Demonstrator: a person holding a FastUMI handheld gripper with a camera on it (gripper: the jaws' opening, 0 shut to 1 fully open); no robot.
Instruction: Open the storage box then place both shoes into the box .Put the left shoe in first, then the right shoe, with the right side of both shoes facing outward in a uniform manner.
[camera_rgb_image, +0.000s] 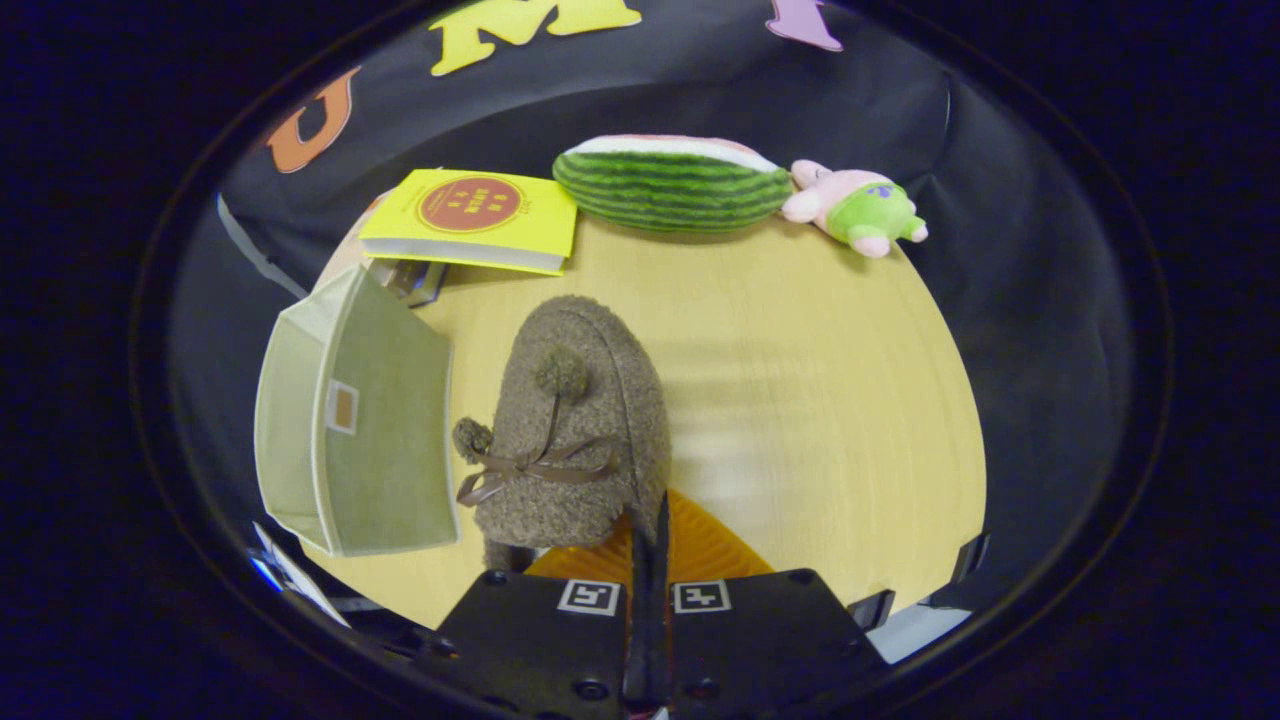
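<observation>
— Claw (648, 530) state? What's around?
— Pinched nearly closed on the fuzzy brown shoe's (575, 420) rear edge, above the worktop (800, 400). Storage box (350, 430) just left; yellow book (470, 218), watermelon plush (670, 183), pink toy (855, 208) beyond.

One shoe (575, 430), one box (350, 420), one book (470, 218), two plush toys (670, 182).
</observation>
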